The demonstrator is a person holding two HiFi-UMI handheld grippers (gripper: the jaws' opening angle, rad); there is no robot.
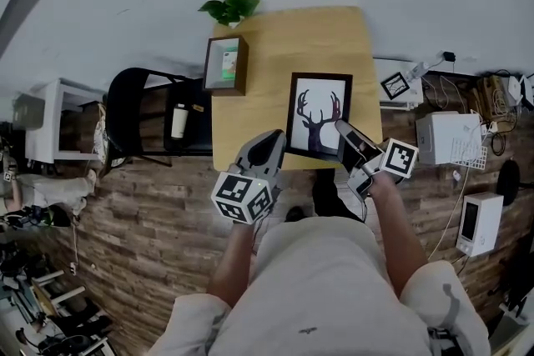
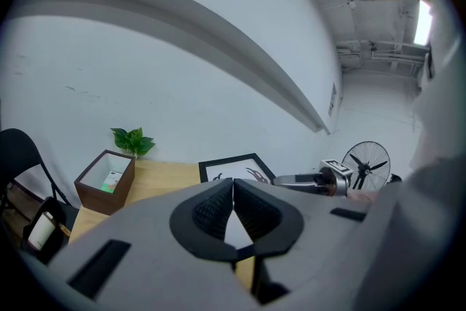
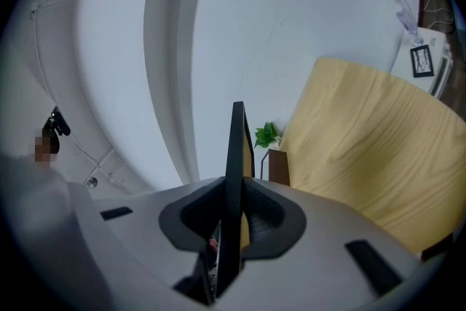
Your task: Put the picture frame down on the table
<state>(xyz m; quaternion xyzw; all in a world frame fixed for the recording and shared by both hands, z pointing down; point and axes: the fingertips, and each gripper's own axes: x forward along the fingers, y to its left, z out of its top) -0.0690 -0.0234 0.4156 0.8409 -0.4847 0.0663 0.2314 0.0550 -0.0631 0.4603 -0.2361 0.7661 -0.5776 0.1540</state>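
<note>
My right hand-held gripper [image 1: 349, 137] is clamped on the right edge of the frame [image 1: 319, 108], which sits over the near part of the counter [image 1: 334, 37]; I cannot tell whether it touches the wood. Only the head view shows its face: a dark antler print on white, with no writing. The right gripper view gives me the frame [image 3: 238, 135] edge-on between the jaws, with the counter [image 3: 364, 149] to their right. My left hand-held gripper [image 1: 269, 147] is just left of the frame, jaws together on nothing, as the left gripper view [image 2: 233, 204] confirms. Beyond it and to its left stands a box [image 1: 226, 65]; the green label inside is too small to read. A plant [image 1: 231, 8] stands past the box
</note>
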